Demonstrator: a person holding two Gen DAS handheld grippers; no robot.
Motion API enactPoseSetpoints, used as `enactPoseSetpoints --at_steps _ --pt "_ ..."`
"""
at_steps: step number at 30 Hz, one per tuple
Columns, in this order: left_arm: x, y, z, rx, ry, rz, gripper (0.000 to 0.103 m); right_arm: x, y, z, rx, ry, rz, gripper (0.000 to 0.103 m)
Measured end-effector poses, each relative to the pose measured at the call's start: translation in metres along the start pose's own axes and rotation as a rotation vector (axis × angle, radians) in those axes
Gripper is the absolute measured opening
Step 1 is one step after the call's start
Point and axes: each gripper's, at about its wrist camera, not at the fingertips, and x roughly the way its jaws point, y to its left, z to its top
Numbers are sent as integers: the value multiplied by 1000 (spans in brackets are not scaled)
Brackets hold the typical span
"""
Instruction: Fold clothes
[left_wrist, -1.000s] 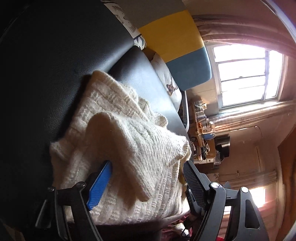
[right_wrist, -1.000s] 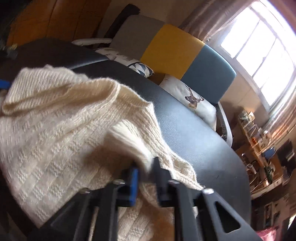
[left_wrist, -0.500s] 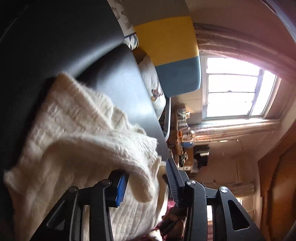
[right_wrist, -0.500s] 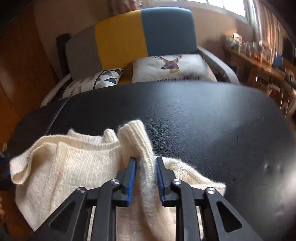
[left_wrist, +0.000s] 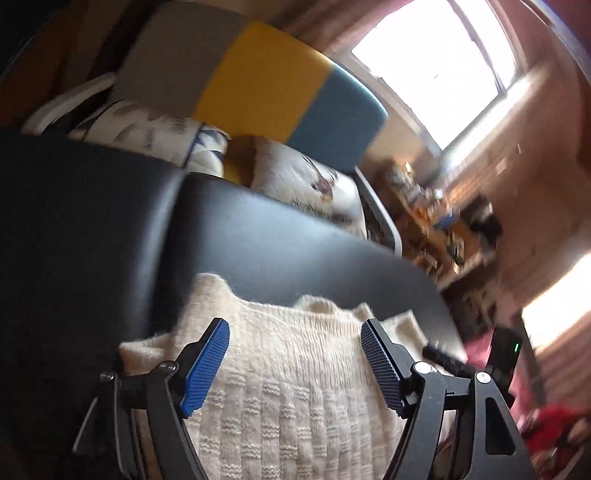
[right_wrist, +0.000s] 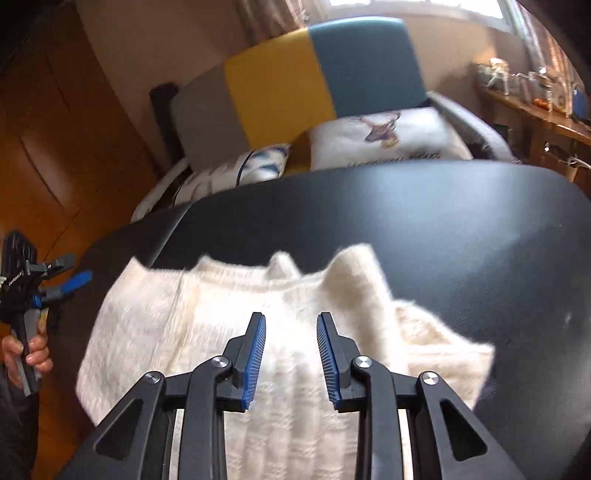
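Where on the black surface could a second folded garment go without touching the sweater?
Bare black surface lies beyond the cream sweater, toward the sofa cushions, and to its right, out to the rounded edge. The near left is crowded: sweater and both open grippers, left and right.

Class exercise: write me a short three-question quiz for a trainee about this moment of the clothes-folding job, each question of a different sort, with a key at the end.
1. True or false: the right gripper is clamped on the cream sweater.
2. Multiple choice: the sweater lies on (A) a wooden floor, (B) a black padded surface, (C) the deer cushion.
3. Fill in: in the right wrist view, the left gripper is at the far ____ edge of the picture, held in a hand.

Key
1. False: both grippers are open and the sweater lies free beneath them.
2. B
3. left
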Motion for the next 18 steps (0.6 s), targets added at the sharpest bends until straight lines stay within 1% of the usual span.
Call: enactPoseSetpoints --at_steps 1,2,4,5,6,8,9,10,11,12,14,15,16,17,18 --pt "13 -10 0 56 38 25 74 5 1 -2 -5 13 -15 28" --pt "27 -17 0 91 77 44 74 9 2 -3 -10 26 -36 28" --pt "55 -23 -1 128 153 75 74 15 1 -4 -9 42 -53 29" --pt "69 -26 -1 146 193 76 74 18 0 -4 -11 53 -58 30" --pt "81 -29 -2 166 221 83 74 22 -1 -4 -21 66 -78 31" --pt "101 -34 -7 211 264 137 74 29 -2 -6 -53 85 -120 33" --pt "109 -34 -11 227 292 166 71 33 -3 -8 -67 91 -129 35" --pt "114 -35 -15 243 298 179 67 37 -3 -10 -81 97 -138 36" --pt "115 -37 -19 265 283 187 60 40 -3 -12 -94 88 -145 38" --pt "114 -38 -22 270 268 187 38 41 -2 -15 -107 72 -153 39" --pt "104 -38 -23 250 225 174 15 40 0 -18 -123 74 -164 39" --pt "97 -37 -23 237 187 169 10 40 1 -17 -121 81 -165 39" --pt "89 -36 -23 223 149 163 9 38 2 -16 -124 81 -174 36" --pt "82 -35 -22 209 112 158 9 36 4 -15 -133 77 -186 27" --pt "75 -33 -22 196 74 152 9 35 9 -14 -161 72 -207 13"
